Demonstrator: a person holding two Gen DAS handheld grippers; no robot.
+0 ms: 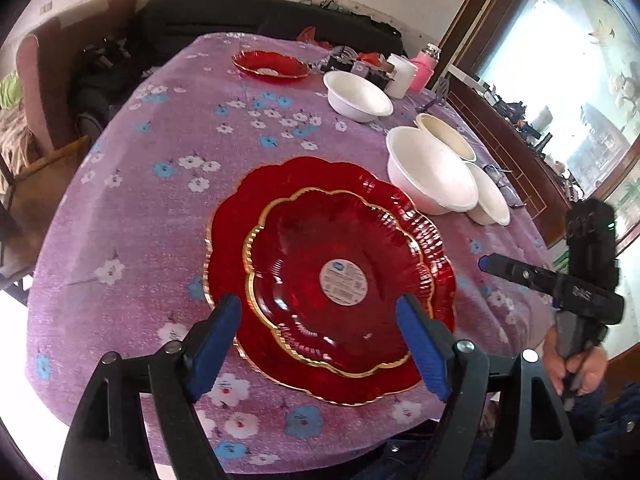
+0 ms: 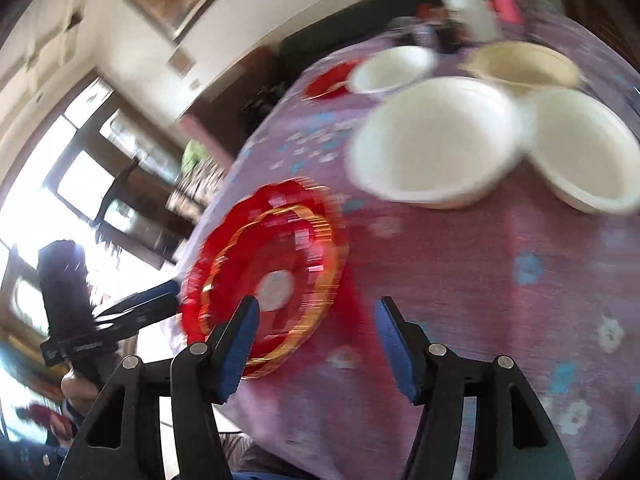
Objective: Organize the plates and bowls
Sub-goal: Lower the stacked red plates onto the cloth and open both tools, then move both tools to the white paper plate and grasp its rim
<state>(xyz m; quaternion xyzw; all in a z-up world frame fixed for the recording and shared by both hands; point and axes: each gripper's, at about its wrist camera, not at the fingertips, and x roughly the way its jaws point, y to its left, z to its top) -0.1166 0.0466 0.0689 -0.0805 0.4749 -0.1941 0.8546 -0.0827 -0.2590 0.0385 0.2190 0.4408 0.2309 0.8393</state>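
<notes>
Red plates: two already nested (image 1: 332, 280) at the near table edge, third (image 1: 270, 65) far off, four bowls (image 1: 432, 170) unstacked on the right; left gripper (image 1: 320, 340) and right gripper (image 2: 316, 344) both spread, holding nothing.

Tablecloth (image 1: 140, 208): purple, white and blue flowers. On it: red plates (image 1: 320, 272), gold-edged; white bowls (image 1: 432, 176); one cream bowl (image 1: 446, 136). Gripper pads (image 1: 216, 340) were blue.
</notes>
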